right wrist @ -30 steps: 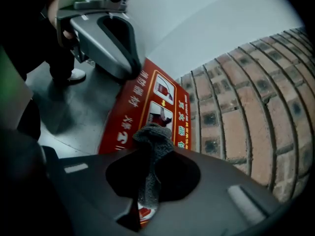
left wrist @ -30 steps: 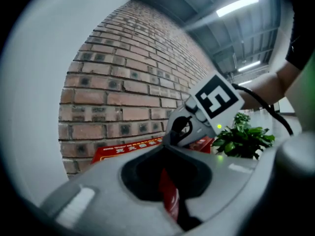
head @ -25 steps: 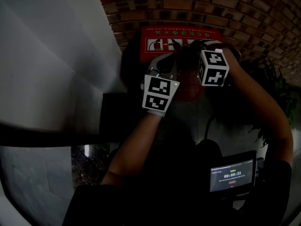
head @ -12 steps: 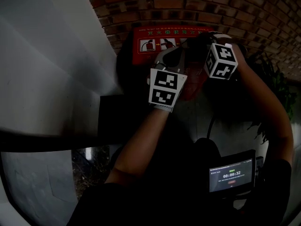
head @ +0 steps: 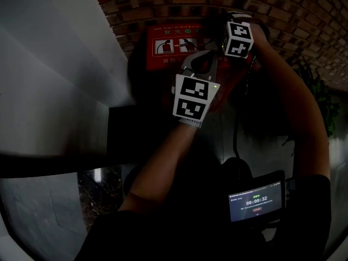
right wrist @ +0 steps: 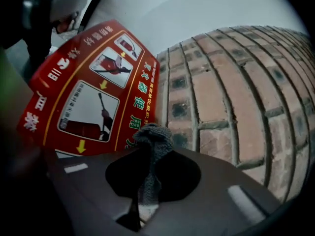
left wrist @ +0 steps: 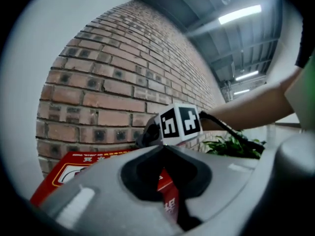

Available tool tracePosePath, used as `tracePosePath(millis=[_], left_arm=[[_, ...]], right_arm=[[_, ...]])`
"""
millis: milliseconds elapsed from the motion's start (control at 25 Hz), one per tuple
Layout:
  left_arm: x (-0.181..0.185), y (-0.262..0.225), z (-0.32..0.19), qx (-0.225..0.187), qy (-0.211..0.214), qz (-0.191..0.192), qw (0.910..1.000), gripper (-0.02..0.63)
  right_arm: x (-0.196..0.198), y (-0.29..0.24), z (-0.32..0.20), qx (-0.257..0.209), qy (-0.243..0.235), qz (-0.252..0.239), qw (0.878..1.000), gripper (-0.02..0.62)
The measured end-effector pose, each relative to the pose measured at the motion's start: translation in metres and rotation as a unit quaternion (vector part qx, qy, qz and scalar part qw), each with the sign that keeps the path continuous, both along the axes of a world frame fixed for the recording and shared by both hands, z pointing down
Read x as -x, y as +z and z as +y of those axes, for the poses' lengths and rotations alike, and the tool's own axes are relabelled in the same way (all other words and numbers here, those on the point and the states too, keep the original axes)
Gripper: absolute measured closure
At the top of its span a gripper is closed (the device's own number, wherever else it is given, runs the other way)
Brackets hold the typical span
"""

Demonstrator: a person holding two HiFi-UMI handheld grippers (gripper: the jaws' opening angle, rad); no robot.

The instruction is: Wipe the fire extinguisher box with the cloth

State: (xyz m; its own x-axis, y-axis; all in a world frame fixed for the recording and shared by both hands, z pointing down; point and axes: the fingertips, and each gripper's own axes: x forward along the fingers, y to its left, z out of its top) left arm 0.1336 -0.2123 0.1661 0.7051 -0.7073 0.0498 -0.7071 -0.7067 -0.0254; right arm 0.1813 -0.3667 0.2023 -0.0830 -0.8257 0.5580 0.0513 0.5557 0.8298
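Grey cloth [right wrist: 153,134], pinched in the right gripper [right wrist: 147,155], has swept to the red box's [right wrist: 88,82] far edge by the wall [right wrist: 221,97]; wiping looks under way. The left gripper [left wrist: 165,149] has its jaws pressed together, empty.

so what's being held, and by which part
Right gripper pinches the cloth by a bunched fold. Red box shows between jaws of the left gripper; grip unclear.
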Motion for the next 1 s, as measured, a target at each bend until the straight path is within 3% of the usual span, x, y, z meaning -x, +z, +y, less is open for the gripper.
tracePosePath(millis=[280, 1000], left_arm=[[-0.005, 0.004, 0.005, -0.003, 0.021, -0.01, 0.9997, 0.603], [-0.005, 0.012, 0.004, -0.005, 0.016, -0.021, 0.9996, 0.603]], right_arm=[[0.004, 0.016, -0.002, 0.019, 0.001, 0.012, 1.0, 0.563], [0.015, 0.025, 0.145, 0.152, -0.044, -0.011, 0.987, 0.563]])
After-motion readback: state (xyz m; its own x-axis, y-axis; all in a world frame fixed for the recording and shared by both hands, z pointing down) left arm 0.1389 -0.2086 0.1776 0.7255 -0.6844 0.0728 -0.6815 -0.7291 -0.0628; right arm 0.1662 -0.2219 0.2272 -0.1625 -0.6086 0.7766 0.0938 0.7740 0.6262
